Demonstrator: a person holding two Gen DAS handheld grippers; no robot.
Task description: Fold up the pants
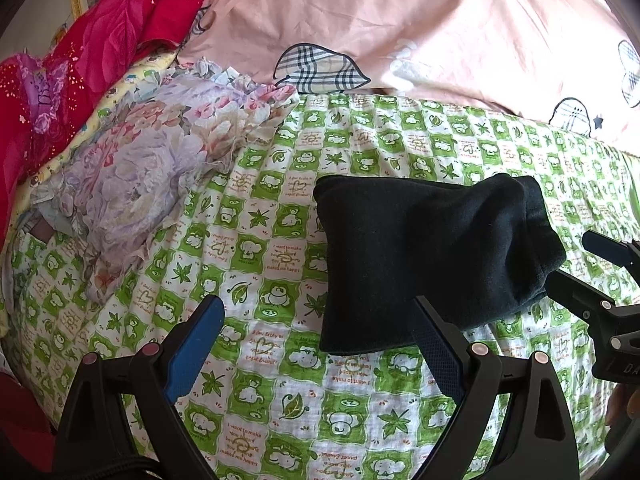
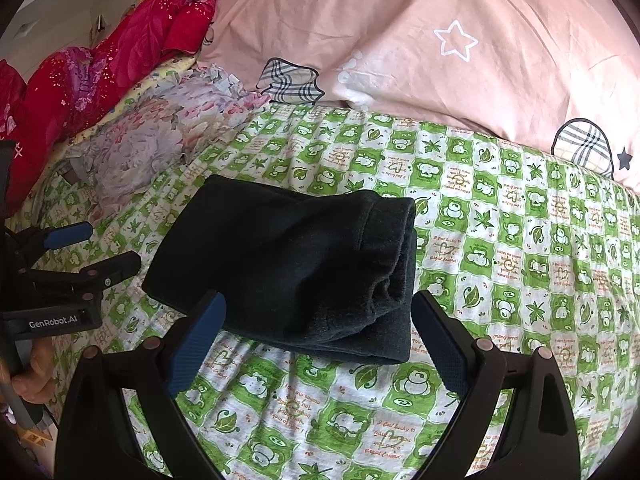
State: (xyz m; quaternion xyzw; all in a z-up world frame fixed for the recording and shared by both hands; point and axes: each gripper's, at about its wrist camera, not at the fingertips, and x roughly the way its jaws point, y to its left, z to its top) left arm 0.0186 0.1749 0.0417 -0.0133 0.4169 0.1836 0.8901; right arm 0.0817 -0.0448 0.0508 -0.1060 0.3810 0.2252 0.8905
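The dark pants [image 1: 432,256] lie folded into a compact thick bundle on the green-and-white checked sheet [image 1: 280,400]. In the right wrist view the same pants [image 2: 296,264] show stacked layers at their right end. My left gripper [image 1: 316,340] is open just in front of the bundle's near left corner, holding nothing. My right gripper [image 2: 318,332] is open too, its fingers straddling the near edge of the bundle without gripping it. The right gripper [image 1: 592,264] also shows at the right edge of the left wrist view, and the left gripper [image 2: 96,248] at the left of the right wrist view.
A pink quilt [image 1: 420,20] with plaid patches lies across the back. A floral cloth [image 1: 152,168] and red bedding [image 1: 100,40] pile up at the left. A hand [image 2: 32,368] holds the left gripper's handle.
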